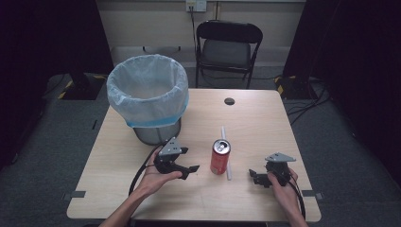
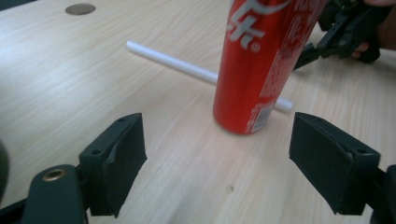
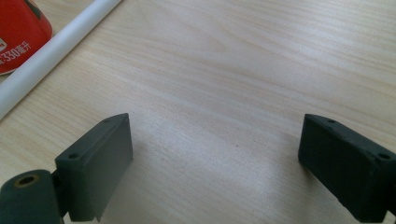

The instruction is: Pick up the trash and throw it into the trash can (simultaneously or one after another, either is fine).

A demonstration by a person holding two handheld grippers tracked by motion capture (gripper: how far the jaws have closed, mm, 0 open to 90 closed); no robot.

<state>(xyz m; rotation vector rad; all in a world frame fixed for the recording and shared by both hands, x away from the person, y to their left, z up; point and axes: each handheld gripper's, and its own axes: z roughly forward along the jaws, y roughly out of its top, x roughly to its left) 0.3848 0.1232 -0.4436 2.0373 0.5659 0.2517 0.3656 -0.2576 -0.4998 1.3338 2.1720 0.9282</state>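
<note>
A red soda can (image 1: 220,156) stands upright on the wooden table (image 1: 255,123), with a white straw (image 1: 225,151) lying just behind and to its right. My left gripper (image 1: 190,170) sits open a short way left of the can, jaws pointing at it. Through the left gripper view the can (image 2: 264,60) stands ahead of the wide-spread jaws, the straw (image 2: 173,62) passing behind it. My right gripper (image 1: 255,177) rests open to the right of the can, nothing between its jaws. The right gripper view catches the can's base (image 3: 18,35) and the straw (image 3: 51,49) at top left.
A metal bin (image 1: 149,97) lined with a pale plastic bag stands at the table's back left. A round cable hole (image 1: 229,101) is in the table's far middle. A black folding chair (image 1: 227,47) stands beyond the table.
</note>
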